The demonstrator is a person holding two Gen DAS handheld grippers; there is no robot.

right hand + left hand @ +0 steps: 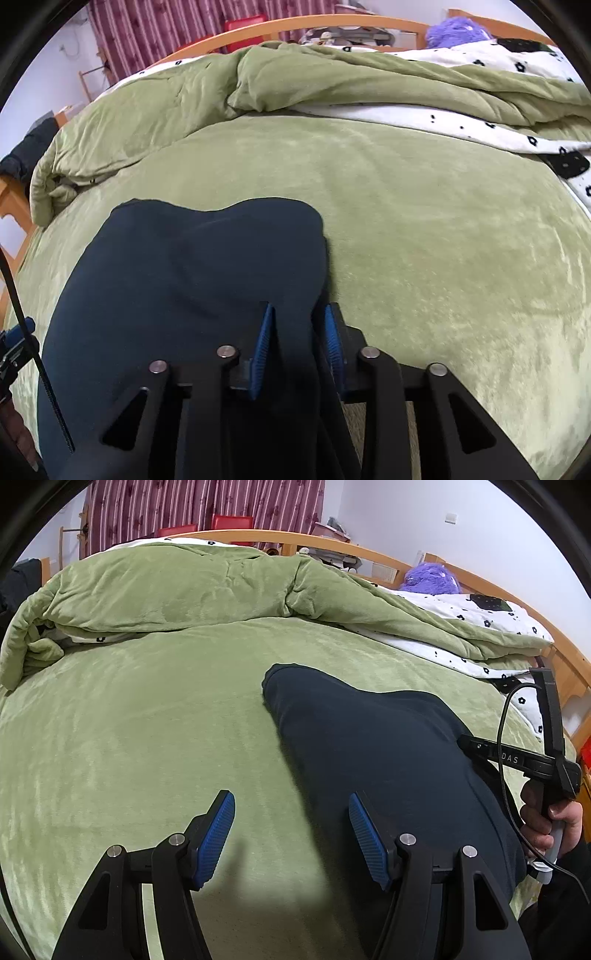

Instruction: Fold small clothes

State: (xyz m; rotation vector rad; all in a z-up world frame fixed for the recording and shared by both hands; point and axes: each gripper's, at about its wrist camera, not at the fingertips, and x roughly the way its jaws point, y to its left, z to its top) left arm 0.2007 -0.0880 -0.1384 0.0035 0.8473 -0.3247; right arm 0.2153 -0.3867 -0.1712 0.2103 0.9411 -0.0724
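A dark navy garment point(373, 738) lies spread on the green blanket point(147, 720). My left gripper point(291, 808) is open and empty; its right pad point(365, 834) sits over the garment's left edge, its left pad over bare blanket. In the right wrist view the garment point(177, 280) fills the lower left. My right gripper point(299, 332) is shut on a fold of its right edge, cloth pinched between the blue pads point(264, 343). The right gripper's body and the hand holding it show at the right of the left wrist view point(546, 771).
A bunched green quilt point(166, 587) with a white flowered lining lies across the back of the bed. A wooden bed frame point(332, 544) runs behind it, with a purple plush toy point(432, 578) at the right. Striped maroon curtains hang behind.
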